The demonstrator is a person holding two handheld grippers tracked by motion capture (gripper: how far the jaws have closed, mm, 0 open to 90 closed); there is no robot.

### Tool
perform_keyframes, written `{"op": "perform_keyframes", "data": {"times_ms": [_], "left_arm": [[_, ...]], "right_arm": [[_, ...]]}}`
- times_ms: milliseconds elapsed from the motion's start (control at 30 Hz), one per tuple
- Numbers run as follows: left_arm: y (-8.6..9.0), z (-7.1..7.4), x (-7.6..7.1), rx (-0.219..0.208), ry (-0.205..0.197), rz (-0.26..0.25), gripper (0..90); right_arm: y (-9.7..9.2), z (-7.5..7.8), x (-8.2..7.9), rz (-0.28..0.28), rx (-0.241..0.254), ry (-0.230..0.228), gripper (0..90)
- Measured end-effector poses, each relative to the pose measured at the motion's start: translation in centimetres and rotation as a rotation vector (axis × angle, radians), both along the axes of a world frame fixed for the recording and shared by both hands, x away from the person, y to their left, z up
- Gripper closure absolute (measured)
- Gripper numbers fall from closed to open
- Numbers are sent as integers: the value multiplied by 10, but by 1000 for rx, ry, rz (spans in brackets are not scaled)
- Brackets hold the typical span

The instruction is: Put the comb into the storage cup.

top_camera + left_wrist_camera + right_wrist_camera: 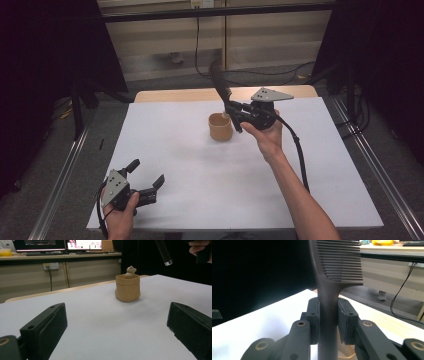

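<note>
We see a black comb [220, 82] held up in the air above the far middle of the counter [190, 165], its toothed end rising up and away and its handle slanting down toward the right gripper [235, 111]. In the right gripper view the comb [337, 267] stands upright between the two jaws, which are closed on its handle from both sides, with the teeth pointing to the right of that picture. The lower tip of the handle hangs just above and beside a small tan pot [220, 127] that stands on the white counter, near its far edge. In the left gripper view we see the pot [127, 288] has a little tan figure [130, 272] sitting in its mouth, and the comb's handle end [163, 252] hangs in the air above and to the right of it, clear of it. The person's right hand [267, 135] grips the right gripper from below, its cable trailing back along the forearm. Well apart, at the near left corner of the counter, we find the left gripper [147, 175] in the person's left hand [120, 212]; its jaws stand wide open with nothing between them, pointing across the counter toward the pot.
</note>
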State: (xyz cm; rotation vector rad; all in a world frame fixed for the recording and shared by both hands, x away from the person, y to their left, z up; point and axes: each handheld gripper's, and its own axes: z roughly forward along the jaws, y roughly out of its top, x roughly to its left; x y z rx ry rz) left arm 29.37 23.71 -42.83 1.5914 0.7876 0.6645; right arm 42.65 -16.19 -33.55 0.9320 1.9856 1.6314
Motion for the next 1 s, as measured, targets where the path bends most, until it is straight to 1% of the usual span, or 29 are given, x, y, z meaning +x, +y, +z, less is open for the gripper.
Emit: {"op": "perform_keyframes", "data": {"times_ms": [200,233,400,433,500,600,667,733,1000], "left_arm": [[1,0,0,-1,-1,1,30],[1,0,0,5,-3,-3,30],[1,0,0,0,-4,1,31],[1,0,0,5,-4,0,31],[1,0,0,-1,-3,2,30],[1,0,0,5,-2,-2,30],[1,0,0,5,-2,-3,30],[1,0,0,6,-2,-3,30],[2,0,1,4,-2,-2,30]], "right_arm": [[6,2,7,-2,-8,-5,732],[7,2,8,-2,-8,-6,732],[14,2,15,-1,-7,-6,732],[15,3,16,-4,-10,-5,732],[17,3,18,-3,-11,-4,732],[19,5,21,-3,-19,-3,732],[21,6,24,0,-11,-1,732],[23,6,26,-2,-14,-2,732],[30,6,36,0,-26,-4,732]]}}
